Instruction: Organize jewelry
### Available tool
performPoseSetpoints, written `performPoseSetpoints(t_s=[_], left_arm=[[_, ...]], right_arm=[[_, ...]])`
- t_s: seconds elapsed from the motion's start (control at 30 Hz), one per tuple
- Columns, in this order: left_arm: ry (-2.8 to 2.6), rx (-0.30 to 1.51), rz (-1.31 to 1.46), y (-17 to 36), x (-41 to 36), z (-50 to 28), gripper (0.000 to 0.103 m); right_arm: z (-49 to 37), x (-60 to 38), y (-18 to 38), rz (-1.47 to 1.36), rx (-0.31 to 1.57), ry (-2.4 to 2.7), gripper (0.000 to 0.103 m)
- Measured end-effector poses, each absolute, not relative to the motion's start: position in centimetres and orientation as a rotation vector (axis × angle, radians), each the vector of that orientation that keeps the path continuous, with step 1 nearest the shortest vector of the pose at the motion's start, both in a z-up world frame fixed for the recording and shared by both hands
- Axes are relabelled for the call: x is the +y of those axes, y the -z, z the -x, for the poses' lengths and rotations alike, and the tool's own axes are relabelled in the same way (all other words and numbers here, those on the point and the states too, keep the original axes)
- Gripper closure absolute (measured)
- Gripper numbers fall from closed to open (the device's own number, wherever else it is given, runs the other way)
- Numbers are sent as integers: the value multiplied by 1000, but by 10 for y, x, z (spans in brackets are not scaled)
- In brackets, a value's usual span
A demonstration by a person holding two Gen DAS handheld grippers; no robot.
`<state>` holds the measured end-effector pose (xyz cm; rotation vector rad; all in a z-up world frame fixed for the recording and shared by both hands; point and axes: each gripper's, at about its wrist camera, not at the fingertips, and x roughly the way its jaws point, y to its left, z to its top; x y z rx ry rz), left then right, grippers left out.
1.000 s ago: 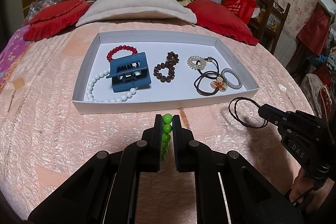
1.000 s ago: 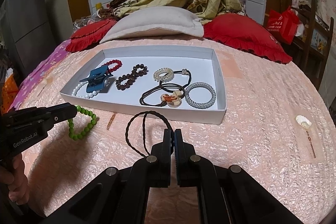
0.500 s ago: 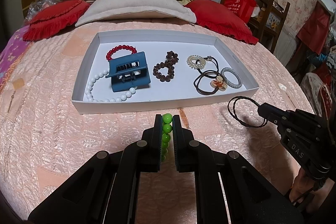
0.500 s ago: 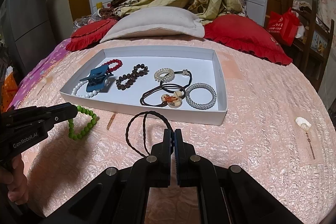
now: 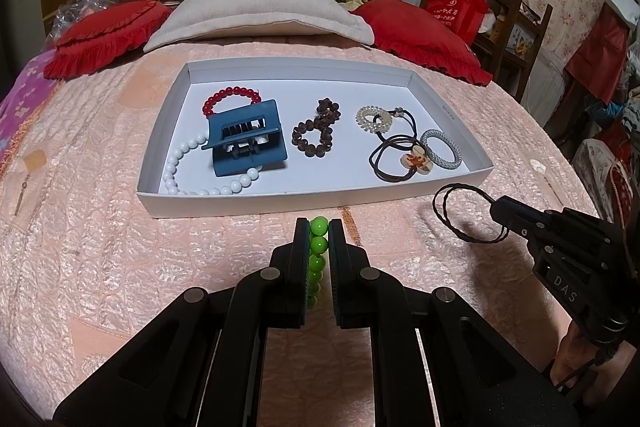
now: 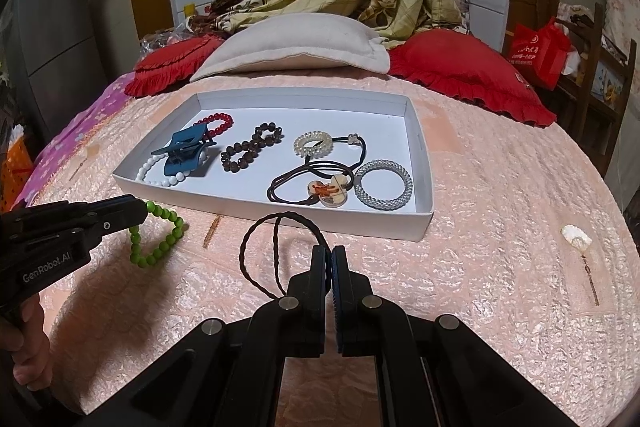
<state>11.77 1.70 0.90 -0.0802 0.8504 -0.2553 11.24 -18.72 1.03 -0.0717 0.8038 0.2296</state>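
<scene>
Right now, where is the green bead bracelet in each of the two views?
Left wrist view: green bead bracelet at lower centre, pinched in the left gripper.
Right wrist view: same bracelet at left, hanging from that gripper's tip.
Shared landmark: the white tray, just beyond the bracelet in both views.

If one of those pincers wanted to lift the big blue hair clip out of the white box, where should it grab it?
Probably the raised top edge of the blue hair clip, coming down from above. It stands well clear of the white box floor, and its straight edge suits two flat fingers. Low down, its teeth overlap the white bead necklace, which could snag.
</scene>
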Motion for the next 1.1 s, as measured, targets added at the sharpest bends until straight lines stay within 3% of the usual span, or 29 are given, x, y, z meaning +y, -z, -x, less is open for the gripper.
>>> performPoseSetpoints(t_s=[1.1], left_arm=[[261,824,87,-17,18,-114,95]], right_arm=[[-118,-191,-15,56,776,-216,100]])
